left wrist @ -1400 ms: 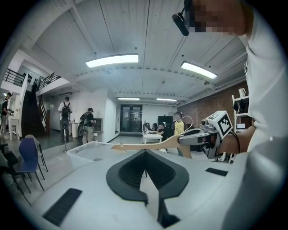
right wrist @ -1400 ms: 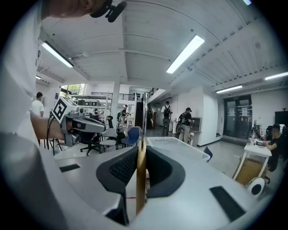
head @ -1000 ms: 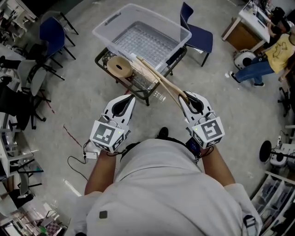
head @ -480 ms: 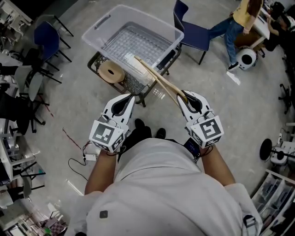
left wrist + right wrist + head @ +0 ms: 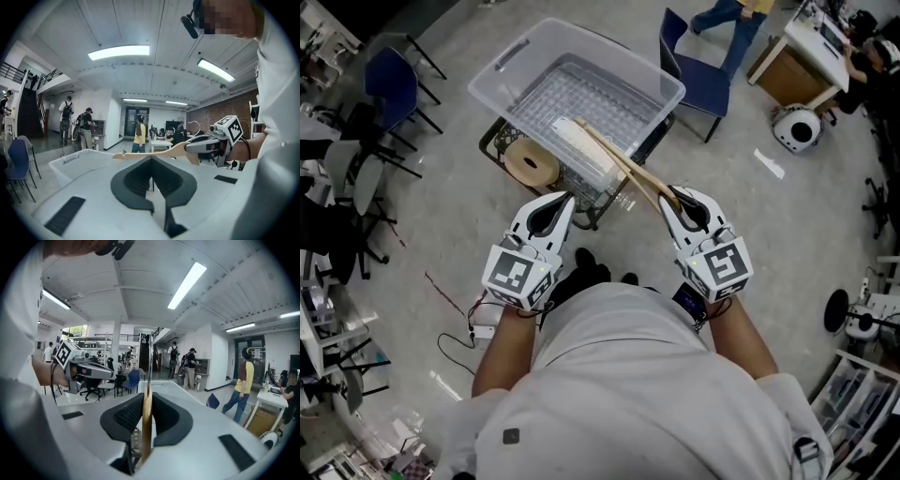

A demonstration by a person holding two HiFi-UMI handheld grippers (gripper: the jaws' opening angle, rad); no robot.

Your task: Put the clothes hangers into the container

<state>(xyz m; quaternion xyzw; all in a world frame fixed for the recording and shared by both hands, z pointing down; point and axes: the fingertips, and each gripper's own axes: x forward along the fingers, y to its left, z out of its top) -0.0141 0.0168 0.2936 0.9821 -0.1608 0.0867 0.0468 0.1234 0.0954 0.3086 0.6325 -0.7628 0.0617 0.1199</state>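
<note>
Right gripper point(image 5: 675, 200): clamped on the near end of a wooden clothes hanger point(image 5: 623, 167), which runs ahead and leftward over the clear container point(image 5: 609, 49). Left gripper point(image 5: 557, 202): jaws closed, empty, alongside.

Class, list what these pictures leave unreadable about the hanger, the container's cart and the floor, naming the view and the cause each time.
- Wooden hanger: one or several cannot be told; head view shows overlapping strips, right gripper view sees it edge-on in the jaws of the right gripper.
- Cart: head view, mostly covered by the container.
- Floor beneath the person: head view, hidden by the torso.
</note>
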